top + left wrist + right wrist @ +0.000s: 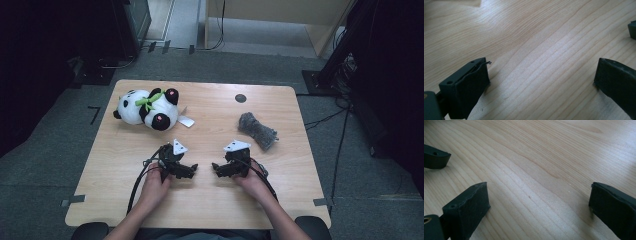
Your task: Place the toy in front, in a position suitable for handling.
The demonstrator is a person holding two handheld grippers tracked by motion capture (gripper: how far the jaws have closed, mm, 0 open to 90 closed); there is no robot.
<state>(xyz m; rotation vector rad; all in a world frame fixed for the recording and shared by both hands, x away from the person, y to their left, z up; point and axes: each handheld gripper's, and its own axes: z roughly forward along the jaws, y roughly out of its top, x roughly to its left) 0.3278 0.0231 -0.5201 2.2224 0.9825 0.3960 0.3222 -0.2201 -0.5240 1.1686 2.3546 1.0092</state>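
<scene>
**Pale wood bench, two things waiting, both grippers released**

Pale wood grain lies between each pair of black fingers (466,87) in the two gripper views, and nothing else: the left gripper (192,169) and the right gripper (216,168) both rest low on the bench (210,210), jaws spread wide and empty, pointing at each other across a small gap near the person's edge. In the right gripper view a fingertip of the other gripper shows at the upper left.

Nothing is held or touched. The nearest things are the plush panda (147,107), lying on its side toward the far left of the bench with a white tag (186,121) trailing from it, and a grey furry bundle (257,131) toward the far right, just beyond the right gripper. Both sit apart from the grippers and well apart from each other.

The step in hand looks like the first reach. To do it well, I would lift each gripper clear of the wood before moving, keep the fingers wide, and come down over the soft body rather than a limb or the tag, so the fingers close on bulk and not on loose fabric. The grey bundle is narrow; approaching across its short side should give a surer hold.

Count: one panda, one grey bundle, one tag, one dark round mark (240,98) near the far edge, two grippers.
</scene>
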